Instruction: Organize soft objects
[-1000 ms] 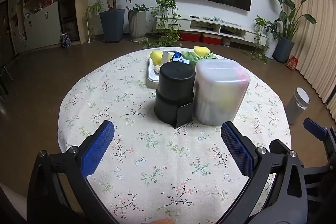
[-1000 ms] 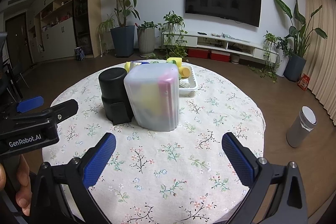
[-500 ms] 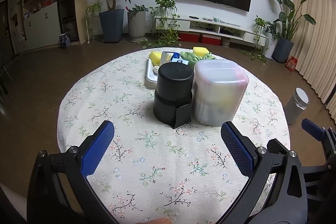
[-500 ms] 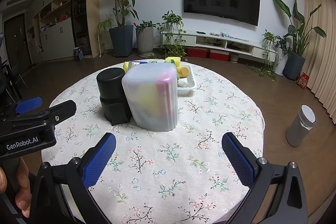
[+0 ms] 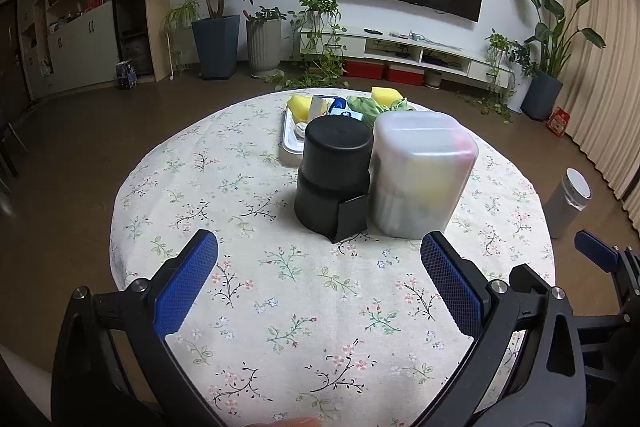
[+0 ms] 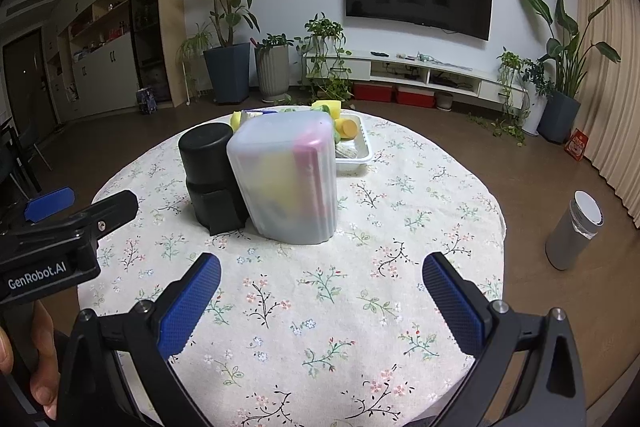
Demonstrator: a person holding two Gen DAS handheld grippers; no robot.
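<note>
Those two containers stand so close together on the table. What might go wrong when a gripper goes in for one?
The black container and the frosted plastic box seem to touch, so a finger of either open hand-held gripper, left or right, has little room between them and might tip one. Behind them, the white tray of sponges could get shoved.

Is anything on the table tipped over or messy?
Nothing is spilled. The frosted tub stands bottom-up beside the black container, with soft things showing through it. Behind them, more soft things sit piled in the white tray.
</note>
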